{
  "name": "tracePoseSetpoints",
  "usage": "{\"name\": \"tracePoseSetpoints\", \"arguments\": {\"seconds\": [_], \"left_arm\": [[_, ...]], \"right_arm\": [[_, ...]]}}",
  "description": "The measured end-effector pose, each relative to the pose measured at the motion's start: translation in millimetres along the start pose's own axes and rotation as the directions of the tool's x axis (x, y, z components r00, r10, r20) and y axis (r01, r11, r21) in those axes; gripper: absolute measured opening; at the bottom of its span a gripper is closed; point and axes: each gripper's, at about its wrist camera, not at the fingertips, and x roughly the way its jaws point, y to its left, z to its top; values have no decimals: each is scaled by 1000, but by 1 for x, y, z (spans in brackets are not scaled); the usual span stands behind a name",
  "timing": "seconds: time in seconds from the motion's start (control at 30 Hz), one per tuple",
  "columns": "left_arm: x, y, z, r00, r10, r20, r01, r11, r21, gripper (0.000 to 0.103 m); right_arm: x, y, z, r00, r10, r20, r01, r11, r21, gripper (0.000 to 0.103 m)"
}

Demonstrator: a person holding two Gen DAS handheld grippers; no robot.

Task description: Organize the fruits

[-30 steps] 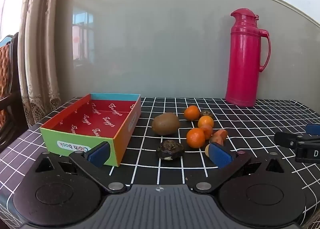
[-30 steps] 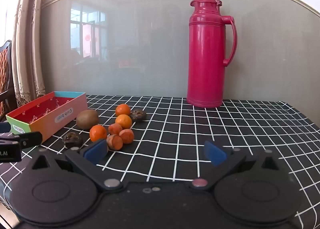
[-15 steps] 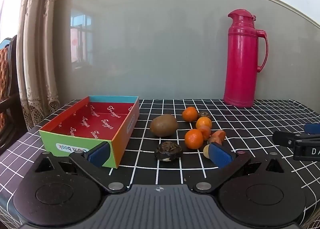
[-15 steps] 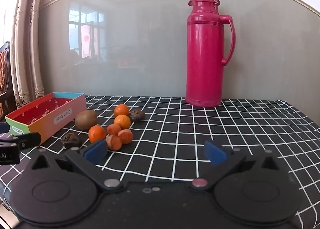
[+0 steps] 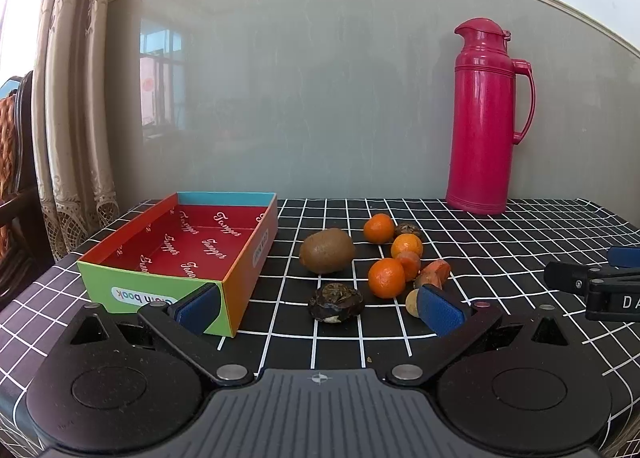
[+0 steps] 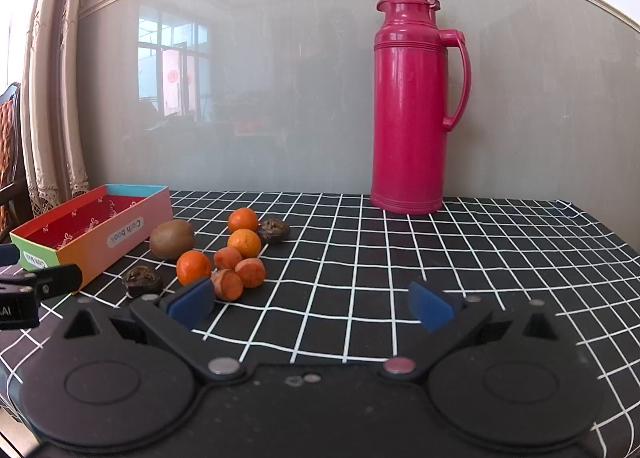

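Both grippers we hold stand with their blue-padded fingers spread wide and nothing between them: the left gripper [image 5: 318,308] at 6 o'clock of its own view, the right gripper [image 6: 310,304] likewise in its view. Each shows at the edge of the other's camera, the right one at 3 o'clock in the left view, the left one at 9 o'clock in the right view.

We see a table [image 5: 500,254] under a black cloth with a white grid. At 1 o'clock in the left view a tall pink flask [image 5: 486,118] stands upright by the wall. At 9 o'clock of the fruit sits an open cardboard box [image 5: 184,250], red inside with white script, its near wall green, its far wall blue; nothing lies in it.

The fruit lies loose on the cloth, just beside the box, at the centre of the left view. Largest is a brown, fuzzy kiwi [image 5: 327,250], nearest the box. At 3 o'clock of it cluster three small round oranges [image 5: 386,278], bright and glossy, with several duller orange-red pieces [image 5: 434,272] touching them. One dark, wrinkled fruit [image 5: 335,302] rests at 6 o'clock of the kiwi, apart from the rest, and another dark fruit [image 5: 407,230] sits at the far end of the cluster.
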Motion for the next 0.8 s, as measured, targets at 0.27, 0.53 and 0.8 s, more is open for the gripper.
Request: {"name": "tracePoseSetpoints", "arguments": {"seconds": [0.27, 0.53, 0.8], "left_arm": [[0, 0, 0, 1000, -2, -1, 2, 1000, -2, 103], [0, 1, 0, 1000, 6, 1, -6, 1000, -10, 103], [0, -1, 0, 1000, 7, 0, -7, 1000, -7, 103]], "right_arm": [[0, -1, 0, 1000, 0, 0, 0, 1000, 0, 103], [0, 0, 0, 1000, -1, 0, 1, 1000, 0, 103], [0, 0, 0, 1000, -1, 0, 1, 1000, 1, 103]]}}
